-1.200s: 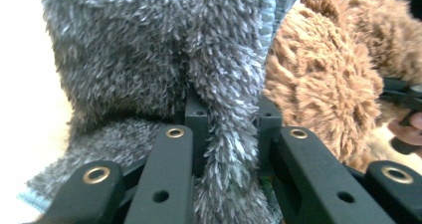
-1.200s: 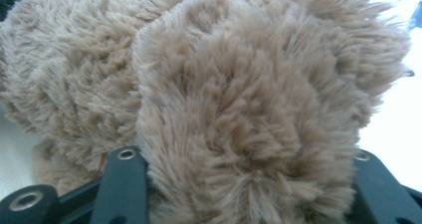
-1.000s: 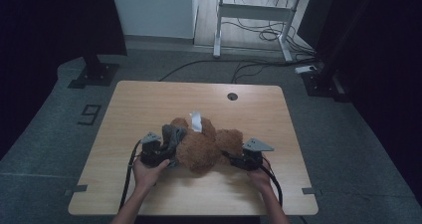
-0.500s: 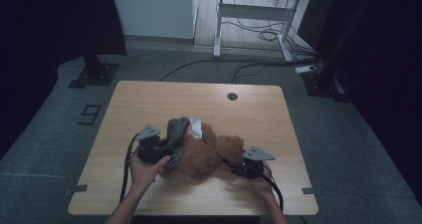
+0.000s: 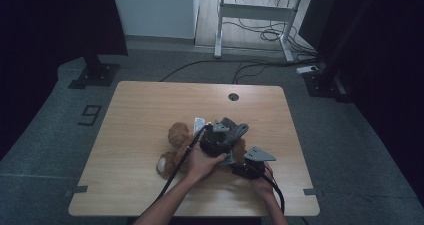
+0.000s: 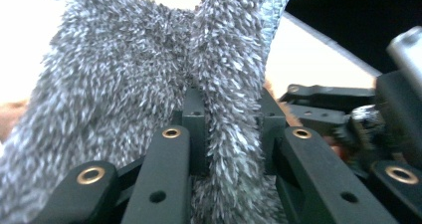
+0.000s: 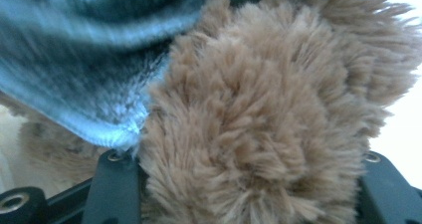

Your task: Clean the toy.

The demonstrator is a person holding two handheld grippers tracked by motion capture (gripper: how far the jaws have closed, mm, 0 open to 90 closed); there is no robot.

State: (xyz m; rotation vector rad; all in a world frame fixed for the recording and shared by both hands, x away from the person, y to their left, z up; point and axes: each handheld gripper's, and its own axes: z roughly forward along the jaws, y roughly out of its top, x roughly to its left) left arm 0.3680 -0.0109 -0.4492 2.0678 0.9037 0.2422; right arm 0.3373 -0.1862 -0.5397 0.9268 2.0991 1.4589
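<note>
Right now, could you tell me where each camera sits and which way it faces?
High view: above the person's side, looking forward and down on the table; forearms, both grippers visible.
Left gripper view: on the left gripper, facing grey fleece cloth between its jaws.
Right gripper view: on the right gripper, facing the brown plush toy.
All share the cloth.

Shaggy brown plush bear (image 7: 259,114), fuzzy grey fleece cloth (image 6: 124,84), matt pale wooden table (image 5: 150,110).

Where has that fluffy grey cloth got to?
In the high view the grey cloth lies over the brown teddy bear near the table's front middle, pinched by the left gripper.
</note>
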